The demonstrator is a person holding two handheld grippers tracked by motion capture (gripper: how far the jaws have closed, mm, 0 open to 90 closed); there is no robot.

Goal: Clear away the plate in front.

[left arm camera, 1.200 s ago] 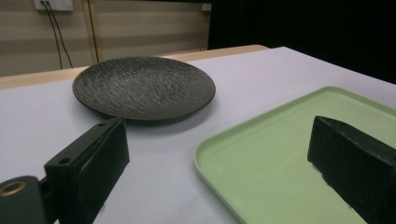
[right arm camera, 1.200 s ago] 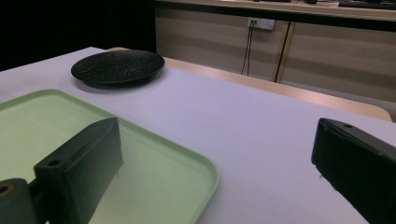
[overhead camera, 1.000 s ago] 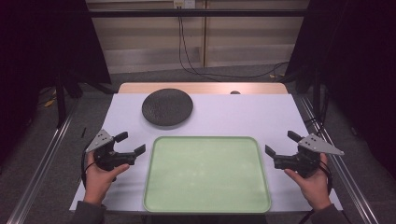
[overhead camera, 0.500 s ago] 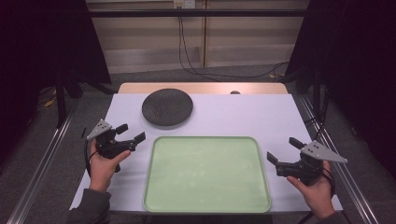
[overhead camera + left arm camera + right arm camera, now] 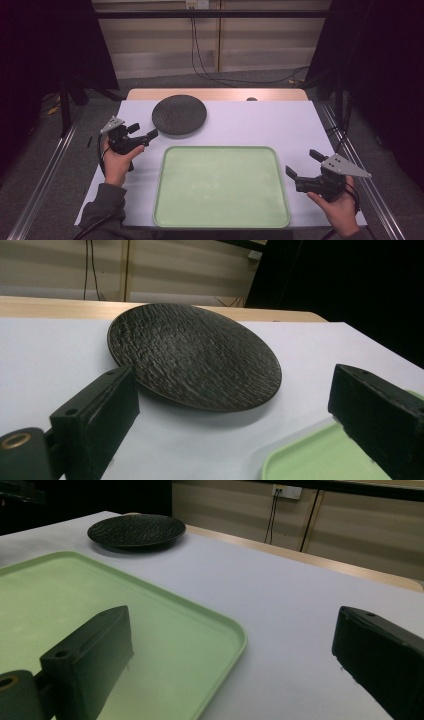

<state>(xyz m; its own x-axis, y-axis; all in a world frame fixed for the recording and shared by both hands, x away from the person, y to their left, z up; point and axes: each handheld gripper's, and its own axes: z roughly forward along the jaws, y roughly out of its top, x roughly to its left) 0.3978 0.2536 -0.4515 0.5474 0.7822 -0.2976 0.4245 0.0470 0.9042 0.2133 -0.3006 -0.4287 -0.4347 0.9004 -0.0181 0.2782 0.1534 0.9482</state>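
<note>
Left tool (image 5: 144, 132) gaping, black plate (image 5: 179, 114) apparently flat

white sheet (image 5: 260, 125): lying under both claws, covering the tabletop
wood strip (image 5: 220, 94): showing past the sheet's far edge, well ahead of left claw (image 5: 144, 129)
small dark thing (image 5: 251, 99): sitting on the wood strip, far ahead of right claw (image 5: 301, 162); too small to tell
cables (image 5: 200, 55): hanging down the wall, trailing over the floor beyond both claws
metal rail (image 5: 45, 180): running along the floor, outside left claw
</note>
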